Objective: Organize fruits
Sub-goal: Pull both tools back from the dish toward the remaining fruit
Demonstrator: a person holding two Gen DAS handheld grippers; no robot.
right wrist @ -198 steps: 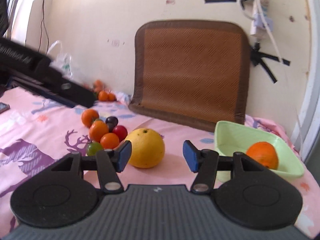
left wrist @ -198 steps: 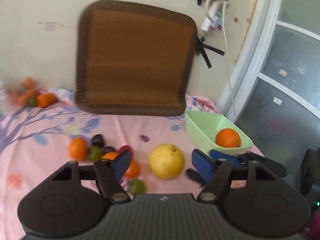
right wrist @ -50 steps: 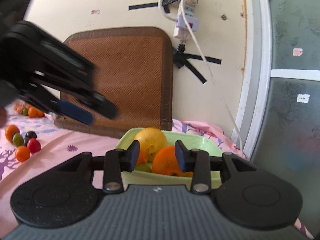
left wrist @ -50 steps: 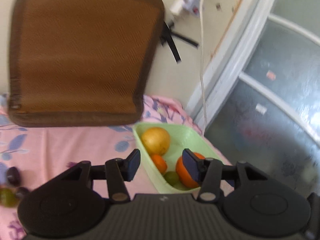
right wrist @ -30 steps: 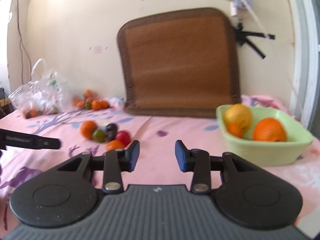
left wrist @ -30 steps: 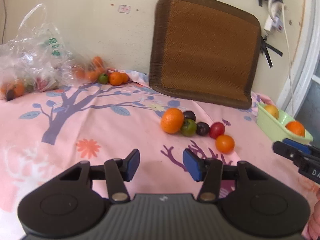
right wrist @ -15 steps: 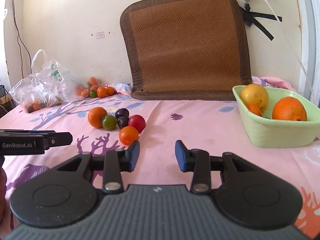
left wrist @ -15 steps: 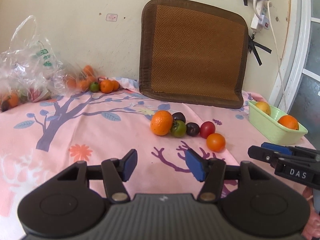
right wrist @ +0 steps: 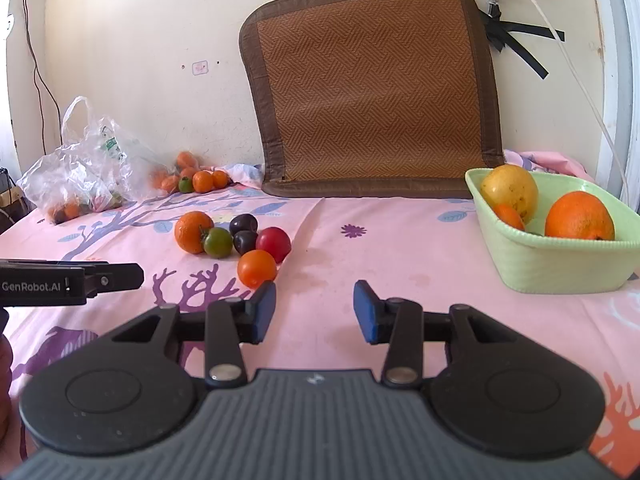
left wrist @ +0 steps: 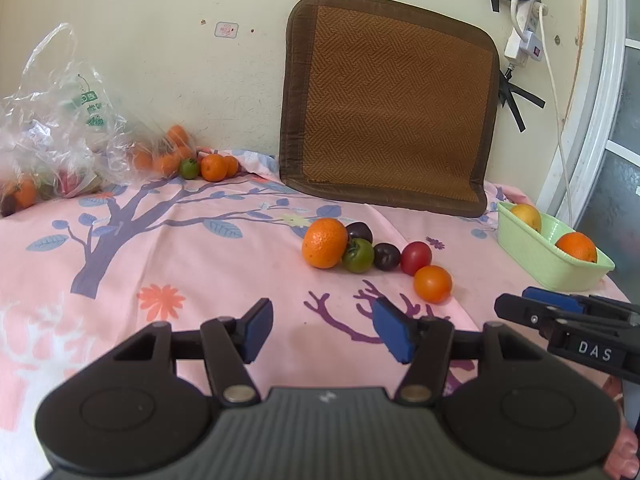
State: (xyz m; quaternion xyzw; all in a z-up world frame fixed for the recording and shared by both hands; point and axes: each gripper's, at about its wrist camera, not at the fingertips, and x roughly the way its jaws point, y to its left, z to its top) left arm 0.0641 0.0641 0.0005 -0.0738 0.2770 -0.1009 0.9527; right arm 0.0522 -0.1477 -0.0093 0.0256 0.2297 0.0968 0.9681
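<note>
Both the left gripper [left wrist: 322,332] and the right gripper [right wrist: 314,310] hover above the pink cloth [left wrist: 192,264] with jaws parted and nothing between them. Ahead of the right jaws and slightly left lies the orange tomato [right wrist: 257,268], nearest of a touching cluster with the red tomato [right wrist: 273,243], while the green basket [right wrist: 560,264] sits ahead to their right. The tomato looks light, smooth and soft-skinned, so I would close gently across its widest middle, since it could roll or bruise.
</note>
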